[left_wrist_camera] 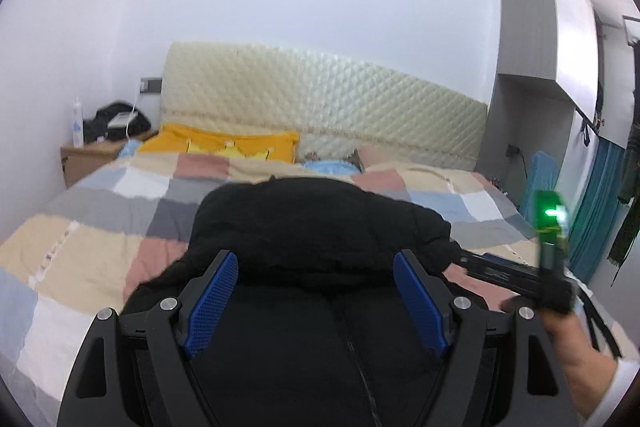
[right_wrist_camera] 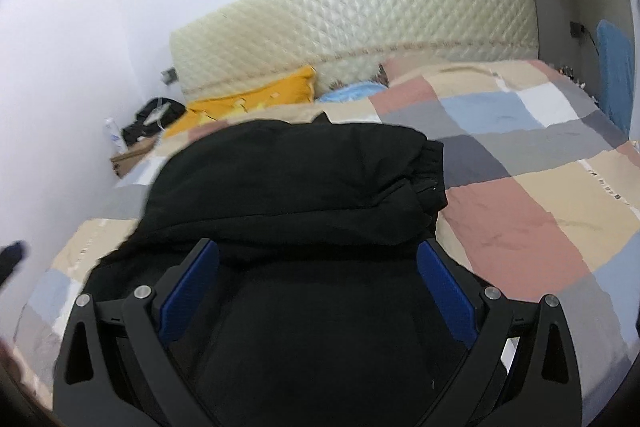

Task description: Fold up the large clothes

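A large black jacket lies bunched on the patchwork quilt, its zipper running toward me. My left gripper hovers over its near part, jaws wide and blue pads clear of the cloth. In the left wrist view my right gripper comes in from the right, a green light on its body, held by a hand. In the right wrist view the jacket is doubled over, an elastic cuff at its right end. The right gripper is open above the near cloth.
A quilted cream headboard backs the bed, with a yellow pillow and a blue one. A nightstand with a bottle and black bag stands on the left. Grey cabinets and hanging clothes are at the right.
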### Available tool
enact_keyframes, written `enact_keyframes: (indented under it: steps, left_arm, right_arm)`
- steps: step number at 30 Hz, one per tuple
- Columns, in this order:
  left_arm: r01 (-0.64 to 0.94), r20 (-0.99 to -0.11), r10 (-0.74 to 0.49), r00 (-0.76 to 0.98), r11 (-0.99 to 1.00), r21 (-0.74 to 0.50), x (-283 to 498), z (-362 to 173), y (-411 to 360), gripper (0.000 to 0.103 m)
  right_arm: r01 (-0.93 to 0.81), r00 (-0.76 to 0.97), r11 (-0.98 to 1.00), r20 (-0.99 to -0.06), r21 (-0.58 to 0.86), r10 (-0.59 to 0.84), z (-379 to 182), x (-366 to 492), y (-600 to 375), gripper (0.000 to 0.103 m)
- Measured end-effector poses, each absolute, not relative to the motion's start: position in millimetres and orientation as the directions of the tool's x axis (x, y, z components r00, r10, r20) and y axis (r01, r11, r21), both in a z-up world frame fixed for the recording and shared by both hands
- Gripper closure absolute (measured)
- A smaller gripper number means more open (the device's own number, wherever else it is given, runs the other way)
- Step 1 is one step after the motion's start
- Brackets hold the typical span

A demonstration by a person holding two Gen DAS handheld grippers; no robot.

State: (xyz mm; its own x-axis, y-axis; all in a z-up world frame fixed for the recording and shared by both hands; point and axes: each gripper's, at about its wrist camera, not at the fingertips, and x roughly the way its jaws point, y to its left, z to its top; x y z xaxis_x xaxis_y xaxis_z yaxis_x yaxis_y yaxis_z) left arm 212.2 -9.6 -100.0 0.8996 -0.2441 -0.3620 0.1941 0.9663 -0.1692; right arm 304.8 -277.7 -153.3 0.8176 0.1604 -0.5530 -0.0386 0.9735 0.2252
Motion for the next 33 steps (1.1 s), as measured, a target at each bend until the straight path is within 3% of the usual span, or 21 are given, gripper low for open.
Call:
enact_keyframes:
  steps: [3,8,15,17,18,19,25,33]
  left_arm:
    - [0.200,-0.344,-0.242,0.907,0.968,-0.153,218.1,-108.4,-8.2,0.023]
    - [0.213,-0.394,-0.276,0.877,0.957,-0.196,238.2,-124.4,-7.3,0.023]
    - [0.257,-0.396,-0.345,0.851,0.931,-0.260,241.2,-131.7,-7.2,0.023]
    - [0.254,-0.393,-0.340,0.855,0.933,-0.256,240.1,-131.3,-8.2,0.023]
    - [0.249,-0.391,-0.331,0.859,0.937,-0.246,239.3,-130.8,-9.1,0.023]
    - [0.245,-0.391,-0.324,0.862,0.940,-0.238,238.9,-130.7,-9.8,0.023]
    - [0.229,-0.396,-0.315,0.862,0.941,-0.249,239.5,-132.0,-8.3,0.023]
    - [0.231,-0.416,-0.327,0.848,0.936,-0.264,242.7,-136.0,-8.8,0.023]
  right_arm:
    - [0.036,0.808,0.962,-0.574,0.270,0.131,-173.2,335.2,-293.8,0.004]
    - [0.145,0.803,0.925,-0.588,0.351,0.097,-200.1,368.9,-323.0,0.006]
    - [0.211,0.791,0.854,-0.597,0.475,0.136,-219.3,398.0,-345.6,0.032]
    - [0.206,0.791,0.858,-0.596,0.470,0.137,-214.0,401.5,-344.2,0.050]
    - [0.200,0.790,0.867,-0.599,0.455,0.132,-210.9,402.5,-341.9,0.075]
    - [0.176,0.796,0.879,-0.590,0.443,0.138,-204.3,400.7,-337.9,0.079]
    - [0.066,0.864,0.877,-0.466,0.477,0.189,-163.0,374.4,-334.5,0.085]
    - [0.127,0.819,0.893,-0.554,0.431,0.150,-190.1,379.1,-342.4,0.086]
